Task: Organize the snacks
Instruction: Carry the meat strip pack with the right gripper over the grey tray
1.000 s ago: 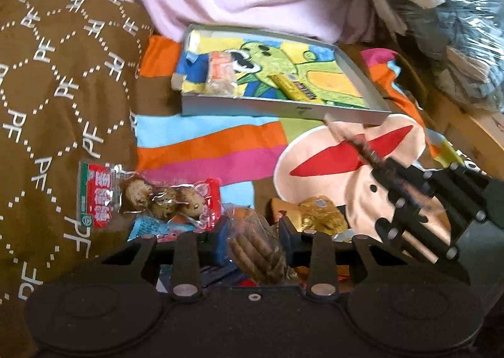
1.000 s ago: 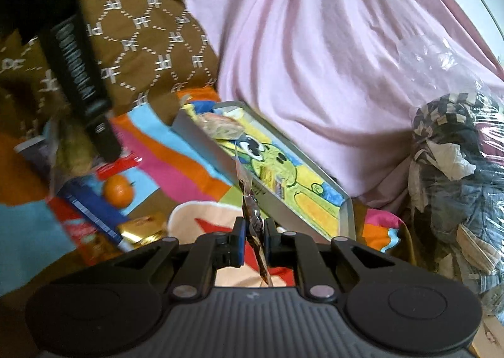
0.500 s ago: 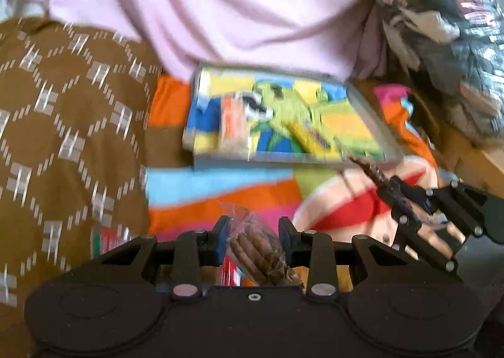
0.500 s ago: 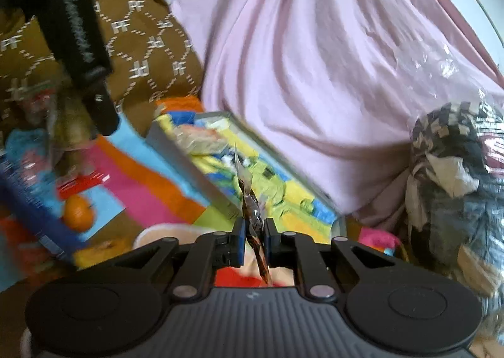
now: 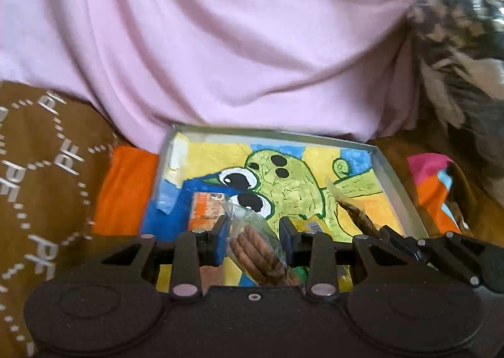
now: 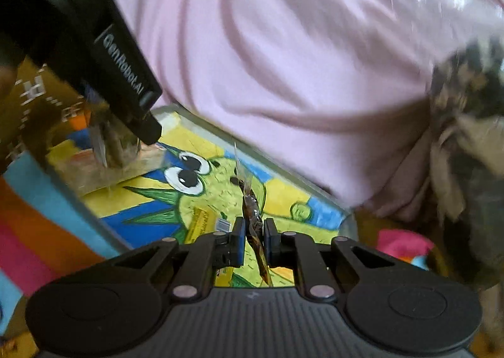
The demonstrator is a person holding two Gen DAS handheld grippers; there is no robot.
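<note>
a: over the shallow grey tray (image 5: 395, 181) with the green cartoon creature painted on its floor, both hands are carrying snacks. the left gripper (image 5: 253, 232) has its jaws part-way in, pinching a clear bag of brown biscuit sticks (image 5: 256, 247). the right gripper (image 6: 253, 233) is squeezed nearly shut on a thin dark snack strip in a clear wrapper (image 6: 250, 210).

b: how much is sorted already?

a: two things lie in the tray as far as i can see: an orange-labelled packet (image 5: 204, 206) near the creature's beak, and a yellow bar (image 6: 201, 221) with a barcode end, just in front of the right gripper. the two held snacks are above the tray, not set down yet, so that's the step in hand. whether more snacks wait outside, these views don't show.

b: which way do the held ones point?

a: the strip's long axis runs forward along the right gripper's fingers, its clear wrapper tail sticking out ahead and upward toward the pink sheet (image 6: 283, 58), the other end poking back under the gripper. the bag of sticks sits between the left pads with the sticks running roughly along the fingers, slanting to the right as they come back towards the gripper body; its crinkled top is forward. from the right wrist view the bag (image 6: 116, 143) hangs below the left gripper over the tray's far-left corner.

b: room left?

a: i'd judge plenty; most of the painted floor is bare.
</note>
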